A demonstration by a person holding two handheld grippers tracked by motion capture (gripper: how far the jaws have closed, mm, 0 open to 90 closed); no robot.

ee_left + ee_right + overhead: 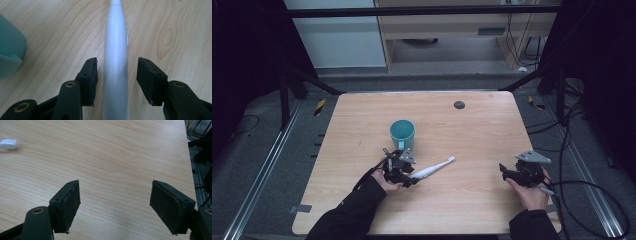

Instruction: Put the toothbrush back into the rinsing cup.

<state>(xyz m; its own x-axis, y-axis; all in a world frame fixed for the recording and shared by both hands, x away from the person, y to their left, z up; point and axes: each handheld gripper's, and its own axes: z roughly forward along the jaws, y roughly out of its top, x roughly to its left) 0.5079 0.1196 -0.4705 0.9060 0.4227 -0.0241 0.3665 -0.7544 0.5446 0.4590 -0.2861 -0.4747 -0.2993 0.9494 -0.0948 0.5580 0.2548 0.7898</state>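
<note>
Left gripper (117, 75) fingers spread around toothbrush (116, 62), not pressing; cup (402, 133) near. Right gripper (115, 207) fingers spread, near worktop (472, 200) edge.

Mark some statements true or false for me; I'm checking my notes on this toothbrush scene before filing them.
1. The electric toothbrush lies flat on the table. True.
2. The left claw is clamped tight on it. False: there are gaps between the pads and the handle, jaws apart.
3. The teal cup stands upright beyond the left claw. True.
4. The right claw holds the cup. False: its jaws are wide open with nothing between them.
5. The brush head points towards the person. False: it points away, to the right.
</note>
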